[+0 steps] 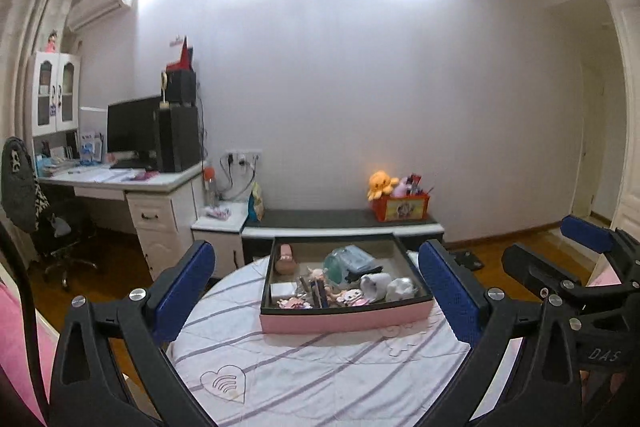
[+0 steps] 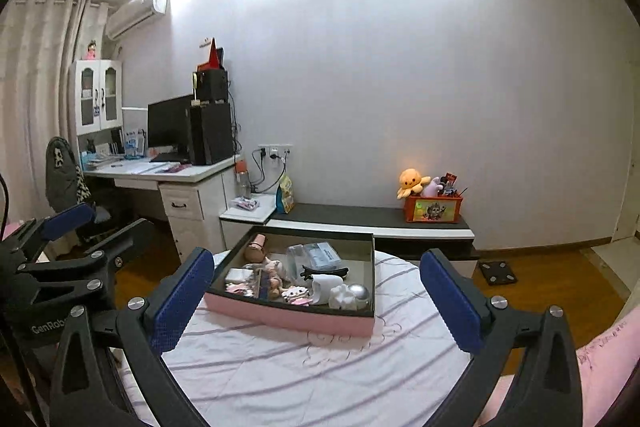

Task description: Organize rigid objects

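Short of the pink tray's (image 1: 344,321) near edge, left claw (image 1: 316,291) and right claw (image 2: 318,301) gape wide, empty.

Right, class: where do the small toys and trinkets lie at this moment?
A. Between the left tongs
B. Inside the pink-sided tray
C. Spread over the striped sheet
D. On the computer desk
B: the trinkets all sit inside the pink-sided tray on the striped sheet; both tongs hold nothing.
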